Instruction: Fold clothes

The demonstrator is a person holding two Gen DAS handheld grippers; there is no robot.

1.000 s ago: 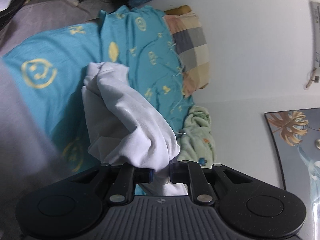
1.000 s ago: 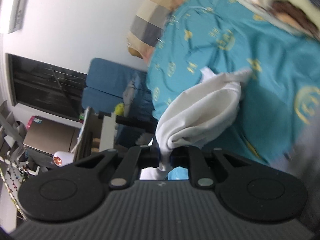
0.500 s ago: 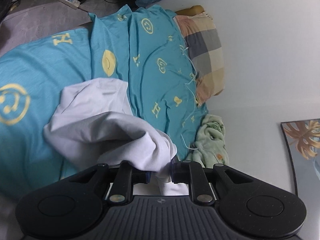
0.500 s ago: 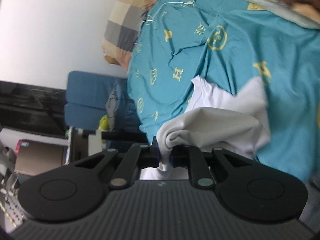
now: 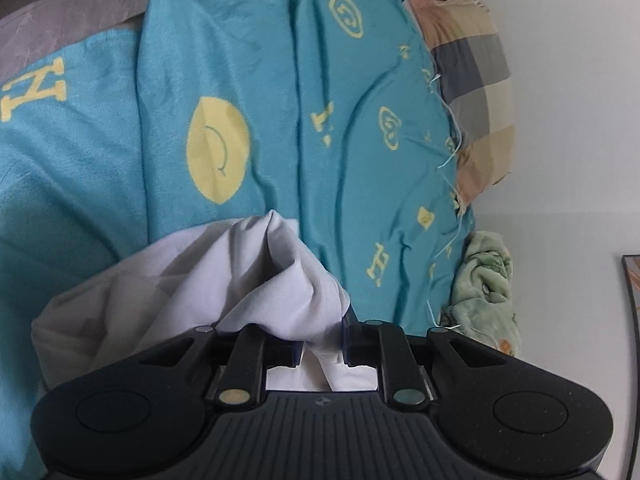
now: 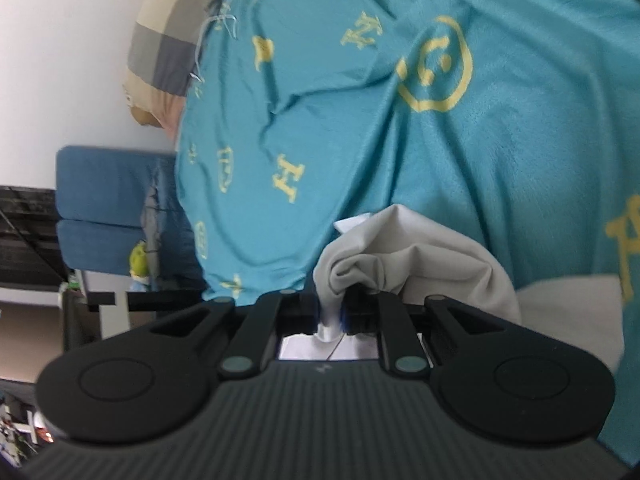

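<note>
Pinching white garment [image 5: 256, 292] in my left gripper [image 5: 320, 350] and right gripper [image 6: 332, 312], over teal blanket [image 5: 352, 160] printed with yellow "H" letters and smileys.

My left gripper [image 5: 320, 350] is matte black: ribbed housing, two round side discs, silvery pivot screws, blue-edged pads. My right gripper [image 6: 332, 314] looks identical, greenish pivot screws.

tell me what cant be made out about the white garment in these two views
- Left wrist view: what kind of garment it is; it is bunched, and the left gripper covers its near part.
- Right wrist view: the pinched edge, behind the right gripper.
- Right wrist view: the garment's right side is blurred against the blanket.
</note>
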